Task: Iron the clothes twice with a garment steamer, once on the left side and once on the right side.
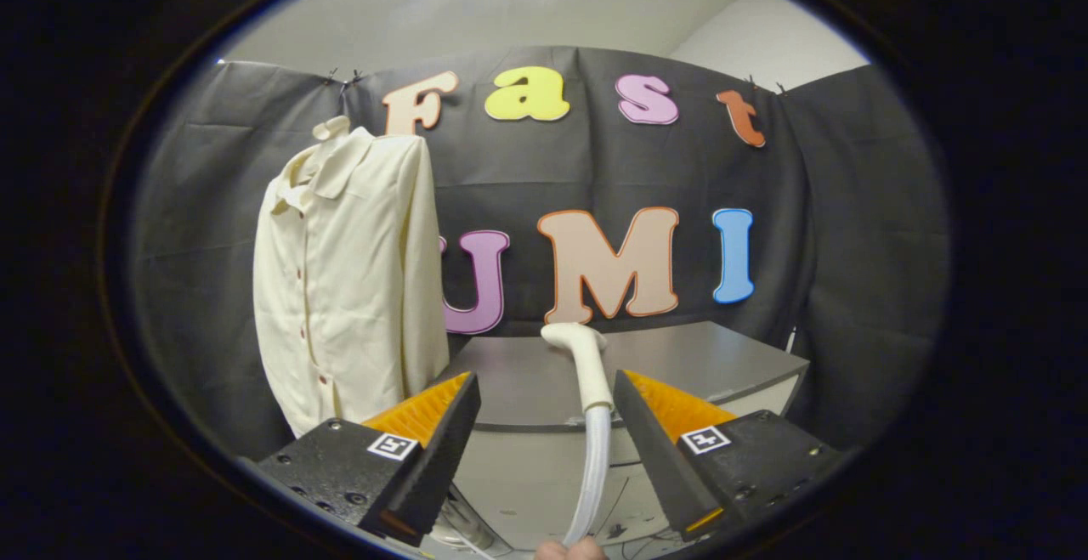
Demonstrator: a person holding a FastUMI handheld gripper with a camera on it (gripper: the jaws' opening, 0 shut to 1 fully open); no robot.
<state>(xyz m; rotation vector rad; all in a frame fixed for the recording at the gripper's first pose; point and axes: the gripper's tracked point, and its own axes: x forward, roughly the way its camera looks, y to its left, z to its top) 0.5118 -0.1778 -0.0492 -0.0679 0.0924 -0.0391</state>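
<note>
A cream button-up shirt [348, 280] hangs upright on the left, in front of the booth's black wall and beyond my left finger. The white garment steamer head [580, 347] stands upright between my fingers, its ribbed hose [592, 475] running down from it. My gripper [546, 380] is open. The steamer's handle is close to the right finger [659, 424], and a wide gap separates it from the left finger [425, 424]. I cannot tell whether the right finger touches the handle. The steamer's nozzle points left, toward the shirt, but stays well short of it.
A grey table [705, 364] stands behind the steamer, to the right of the shirt. Fingertips of a person's hand [569, 551] show at the bottom by the hose. Cables lie on the floor [629, 530] below.
</note>
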